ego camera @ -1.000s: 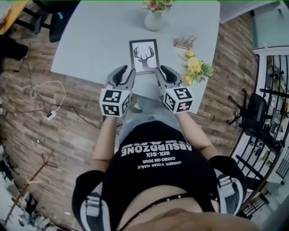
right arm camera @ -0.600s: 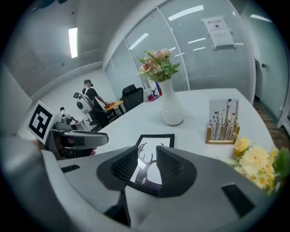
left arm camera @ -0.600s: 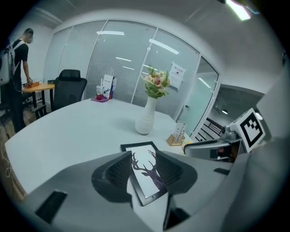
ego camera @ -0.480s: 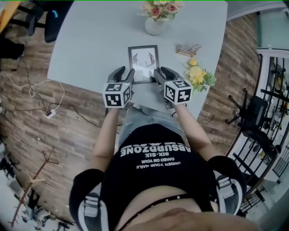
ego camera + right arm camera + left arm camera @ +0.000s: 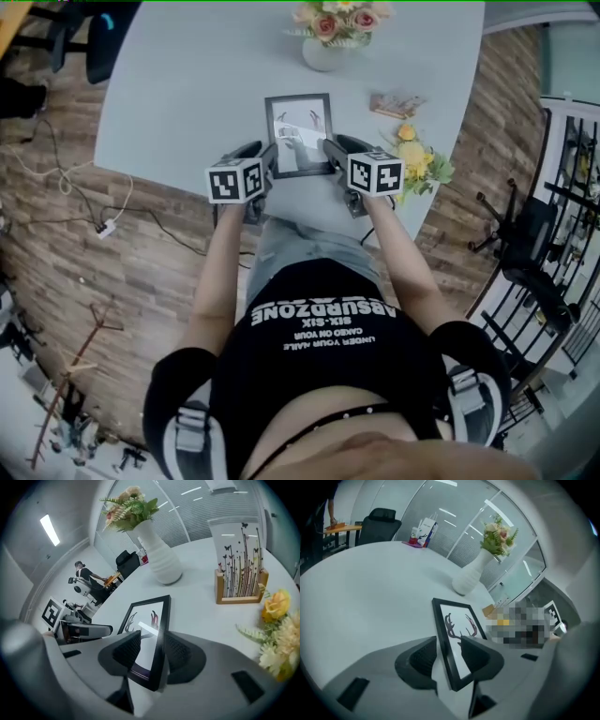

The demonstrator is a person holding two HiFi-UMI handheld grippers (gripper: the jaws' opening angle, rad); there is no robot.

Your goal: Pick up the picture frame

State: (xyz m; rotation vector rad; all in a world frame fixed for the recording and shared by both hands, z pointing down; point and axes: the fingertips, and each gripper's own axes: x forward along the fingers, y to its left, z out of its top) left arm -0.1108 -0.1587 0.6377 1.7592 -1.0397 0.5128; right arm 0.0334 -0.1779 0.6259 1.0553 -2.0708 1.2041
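A black picture frame (image 5: 298,131) with a deer-antler print lies flat on the pale table (image 5: 178,94), near its front edge. My left gripper (image 5: 266,156) is open and straddles the frame's left edge (image 5: 443,639); one pad sits over the glass, the other outside the frame, with gaps showing. My right gripper (image 5: 330,148) straddles the frame's right edge (image 5: 161,634). Its jaws are opening, with that edge between the pads and not pressed. In the gripper views, the left gripper (image 5: 450,657) and right gripper (image 5: 154,652) both point steeply down at the frame.
A white vase of flowers (image 5: 323,49) stands behind the frame. A wooden card holder (image 5: 396,103) and yellow artificial flowers (image 5: 417,159) lie to the right. A dark chair (image 5: 379,524) stands at the table's far side. The table's front edge runs just under my hands.
Both grippers came down and forward from above the table edge to the frame's two sides, and their jaws widened. The frame stayed where it was.
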